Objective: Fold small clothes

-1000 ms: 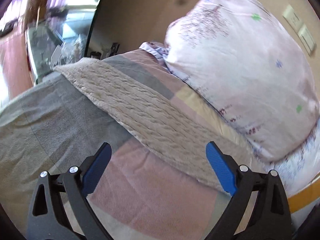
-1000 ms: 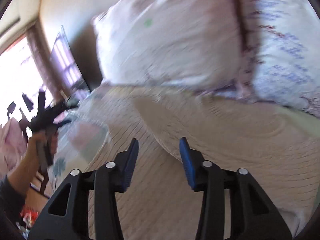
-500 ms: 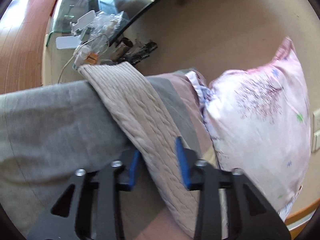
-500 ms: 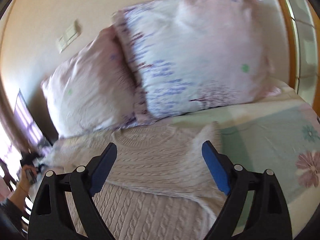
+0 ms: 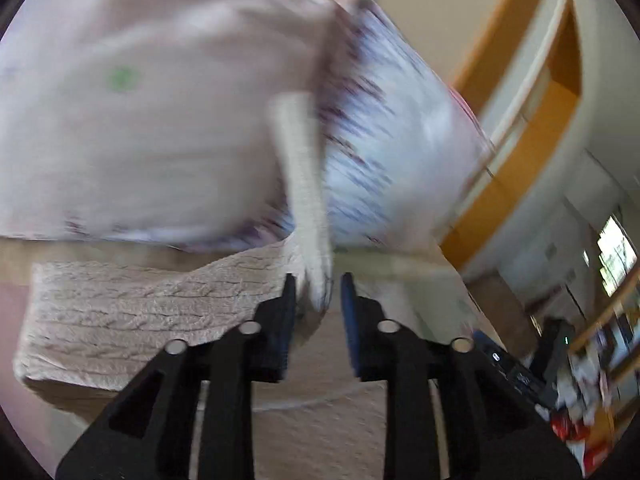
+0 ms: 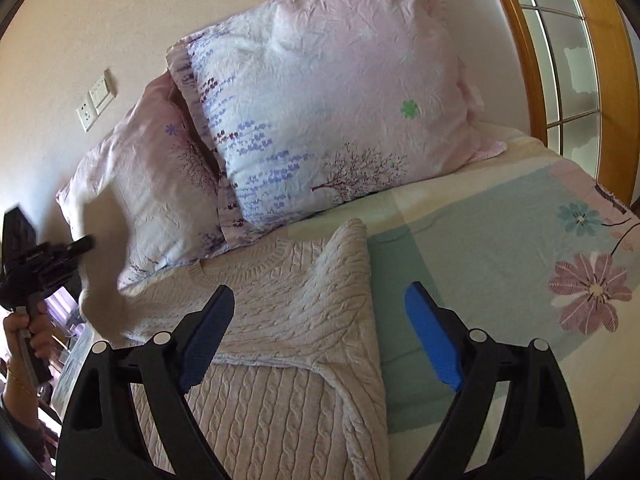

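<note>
A cream cable-knit sweater (image 6: 280, 320) lies on the bed below the pillows, its right sleeve folded in across the body. My right gripper (image 6: 316, 336) is open and empty, hovering over the sweater's right side. My left gripper (image 5: 316, 300) is shut on the sweater's left sleeve (image 5: 304, 184) and lifts it up; the sleeve stands up in front of the pillows, blurred by motion. The sweater body (image 5: 132, 312) spreads to the left of that gripper. The left gripper also shows at the left edge of the right wrist view (image 6: 44, 260), held in a hand.
Two pink floral pillows (image 6: 320, 96) lean on the wall at the head of the bed. A flowered bedsheet (image 6: 500, 232) lies to the right of the sweater. A wooden window frame (image 6: 532, 40) stands at the far right. Wall sockets (image 6: 96, 100) are behind the pillows.
My left gripper closed on the left sleeve and swung it up and toward the pillows. My right gripper opened wide and drew back over the folded right sleeve.
</note>
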{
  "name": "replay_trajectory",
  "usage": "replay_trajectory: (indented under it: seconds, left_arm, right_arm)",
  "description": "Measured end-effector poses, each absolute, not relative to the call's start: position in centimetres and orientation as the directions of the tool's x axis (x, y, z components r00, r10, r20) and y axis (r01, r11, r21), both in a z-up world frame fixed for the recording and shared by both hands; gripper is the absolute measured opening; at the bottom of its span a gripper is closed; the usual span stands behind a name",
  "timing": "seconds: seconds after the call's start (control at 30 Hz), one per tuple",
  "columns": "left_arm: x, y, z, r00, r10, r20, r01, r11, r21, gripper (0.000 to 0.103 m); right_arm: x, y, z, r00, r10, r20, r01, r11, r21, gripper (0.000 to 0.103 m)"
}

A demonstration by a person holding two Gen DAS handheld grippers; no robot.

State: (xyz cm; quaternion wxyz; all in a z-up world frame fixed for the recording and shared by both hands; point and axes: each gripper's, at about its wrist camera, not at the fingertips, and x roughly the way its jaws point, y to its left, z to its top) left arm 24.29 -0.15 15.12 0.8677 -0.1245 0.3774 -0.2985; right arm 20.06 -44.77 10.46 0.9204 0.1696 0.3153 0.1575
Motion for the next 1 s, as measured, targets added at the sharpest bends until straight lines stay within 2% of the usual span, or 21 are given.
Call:
replay_trajectory:
  seconds: [0.03,0.1,0.17,0.27,0.37,0.43,0.5,0.6,0.63,0.67,0.7,0.73,0.8,0.83,0.9,0.93,1.0]
  left_arm:
    - [24.2,-3.3,14.0,0.475,-0.618,-0.626,0.461,0.781,-0.422,0.042]
    - [23.0,-6.3,11.7,0.384,-0.595,-0.706,0.483,0.781,-0.396,0.041]
    - [21.0,-4.2,10.9,0.404,-0.564,-0.720,0.453,0.807,-0.378,0.041]
    - [16.8,2.6,10.6,0.514,-0.442,-0.735,0.332,0.893,-0.305,0.045]
    - [12.4,8.6,9.2,0.528,-0.345,-0.776,0.177,0.938,-0.297,0.049]
    - [9.8,11.1,7.8,0.505,-0.341,-0.793,0.109,0.937,-0.333,0.049]
    - [7.4,12.9,6.3,0.484,-0.345,-0.804,0.058,0.930,-0.364,0.049]
    - [3.1,13.7,6.3,0.528,-0.388,-0.755,0.074,0.907,-0.414,0.047]
    - [2.0,13.6,6.4,0.528,-0.415,-0.741,0.085,0.894,-0.440,0.046]
    - [1.0,13.4,6.2,0.504,-0.483,-0.717,0.104,0.857,-0.504,0.038]
    - [0.5,12.9,5.9,0.482,-0.524,-0.703,0.109,0.832,-0.545,0.034]
    - [-0.4,12.7,6.0,0.490,-0.528,-0.693,0.111,0.827,-0.552,0.032]
    - [-1.6,12.1,6.2,0.479,-0.551,-0.683,0.123,0.813,-0.570,0.022]
    - [-1.8,11.9,6.0,0.469,-0.570,-0.674,0.118,0.797,-0.592,0.016]
    - [-1.8,11.4,6.1,0.461,-0.597,-0.657,0.121,0.775,-0.620,0.013]
    - [-1.6,11.4,6.3,0.465,-0.594,-0.656,0.129,0.779,-0.614,0.008]
    - [-0.3,11.2,7.4,0.485,-0.598,-0.638,0.152,0.776,-0.612,0.007]
  right_arm:
    - [19.9,-44.7,10.2,0.743,0.396,-0.540,-0.181,0.896,0.406,0.089]
    - [19.0,-45.2,9.9,0.723,0.398,-0.565,-0.176,0.897,0.406,0.089]
    - [17.0,-46.8,9.7,0.708,0.409,-0.576,-0.175,0.892,0.417,0.089]
    - [14.4,-49.3,8.4,0.652,0.475,-0.592,-0.172,0.852,0.494,0.087]
    - [12.4,-50.7,6.0,0.562,0.550,-0.618,-0.135,0.798,0.588,0.070]
    - [11.4,-51.0,4.4,0.505,0.599,-0.621,-0.110,0.759,0.642,0.057]
    - [10.2,-50.9,3.4,0.477,0.641,-0.601,-0.104,0.720,0.686,0.050]
    - [8.3,-50.1,2.9,0.427,0.711,-0.559,-0.135,0.661,0.738,0.036]
    - [7.7,-49.5,2.5,0.388,0.751,-0.534,-0.148,0.623,0.769,0.033]
    - [7.3,-48.9,2.1,0.353,0.778,-0.520,-0.150,0.596,0.789,0.033]
    - [6.8,-48.4,1.7,0.324,0.796,-0.511,-0.147,0.576,0.804,0.028]
    - [6.3,-47.9,1.2,0.301,0.821,-0.486,-0.151,0.544,0.825,0.019]
    - [5.7,-47.0,0.4,0.254,0.867,-0.429,-0.143,0.472,0.870,0.010]
    - [5.6,-46.7,0.3,0.255,0.872,-0.418,-0.144,0.462,0.875,0.009]
    - [5.7,-46.3,0.6,0.269,0.880,-0.391,-0.159,0.441,0.883,0.008]
    - [6.1,-46.1,1.2,0.283,0.891,-0.356,-0.176,0.413,0.894,0.008]
    - [7.4,-45.6,3.4,0.317,0.911,-0.263,-0.238,0.344,0.908,0.008]
